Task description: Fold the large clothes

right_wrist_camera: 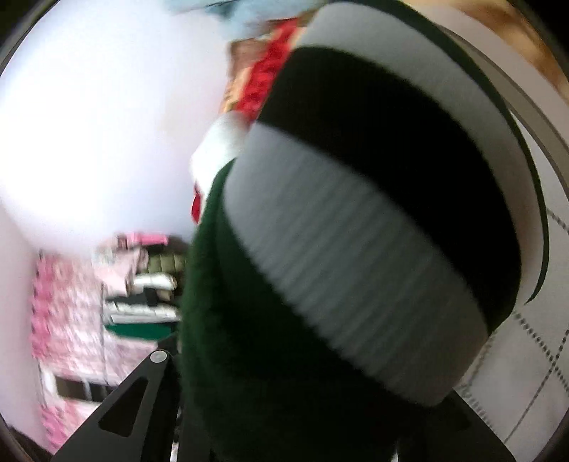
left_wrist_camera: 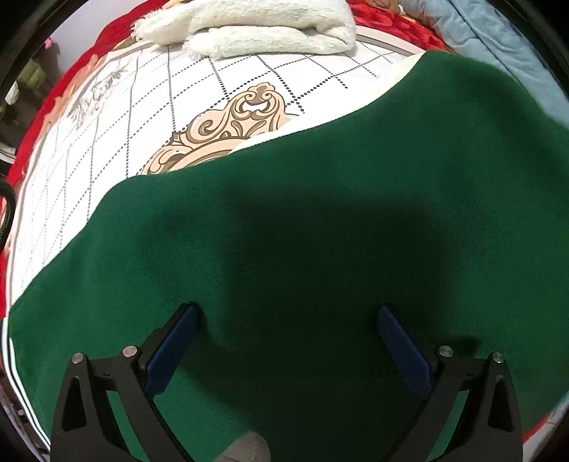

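Left wrist view: one green garment (left_wrist_camera: 302,213) spread flat across the near half of a quilted bed cover (left_wrist_camera: 135,117), reaching from the near edge out toward the far right corner. White stripes (left_wrist_camera: 17,369) just visible along the garment's near left edge. Left gripper (left_wrist_camera: 286,320) poised low over the cloth, its two blue pads (left_wrist_camera: 174,348) wide apart, nothing between them. One folded white fleece blanket (left_wrist_camera: 249,28) lying at the far edge, well apart from the garment. One pale blue quilt (left_wrist_camera: 498,46) bunched at the far right corner; red bedding (left_wrist_camera: 402,21) showing beyond the cover's far edge.

Right wrist view: blurred by motion. Same green garment filling the frame, its ribbed band (right_wrist_camera: 355,266) of two grey-white stripes and one dark stripe curving right in front of the lens, lifted clear of the bed cover (right_wrist_camera: 533,355) seen at lower right. Right gripper (right_wrist_camera: 309,419) mostly buried under cloth, only one black arm visible at lower left; apparently clamped on the garment's banded edge, judging by cloth bunched at the fingers. Pink-patterned clutter (right_wrist_camera: 71,302) off the bed, too smeared to name.

Step in hand, by appearance: carrying the banded edge over the flat body to make a fold. Best done by bringing the edge across level and slowly, lining band with the opposite edge, with the left gripper pressed down on the spread cloth to stop it dragging.
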Demonstrator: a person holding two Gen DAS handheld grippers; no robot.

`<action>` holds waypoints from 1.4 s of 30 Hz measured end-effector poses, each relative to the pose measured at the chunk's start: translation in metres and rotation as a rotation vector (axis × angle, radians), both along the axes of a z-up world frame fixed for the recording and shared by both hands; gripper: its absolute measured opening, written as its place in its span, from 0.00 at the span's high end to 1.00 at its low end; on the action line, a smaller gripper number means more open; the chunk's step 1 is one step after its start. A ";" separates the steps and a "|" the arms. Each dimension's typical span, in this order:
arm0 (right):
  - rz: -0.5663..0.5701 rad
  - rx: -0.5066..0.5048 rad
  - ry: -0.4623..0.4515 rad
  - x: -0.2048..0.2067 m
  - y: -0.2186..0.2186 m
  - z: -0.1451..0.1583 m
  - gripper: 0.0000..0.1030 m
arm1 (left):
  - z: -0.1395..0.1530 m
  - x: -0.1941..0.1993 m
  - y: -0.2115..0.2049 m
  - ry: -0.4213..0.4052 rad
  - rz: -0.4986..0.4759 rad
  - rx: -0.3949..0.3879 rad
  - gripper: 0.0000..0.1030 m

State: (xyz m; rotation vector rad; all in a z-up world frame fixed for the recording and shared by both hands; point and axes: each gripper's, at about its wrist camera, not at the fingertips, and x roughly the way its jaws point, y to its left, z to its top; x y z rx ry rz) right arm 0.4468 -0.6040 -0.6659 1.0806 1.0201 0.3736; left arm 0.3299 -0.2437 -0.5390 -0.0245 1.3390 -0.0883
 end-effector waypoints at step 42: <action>1.103 -0.418 0.033 -0.085 0.468 0.073 0.20 | 0.144 -0.249 0.405 -0.147 0.784 -0.091 0.00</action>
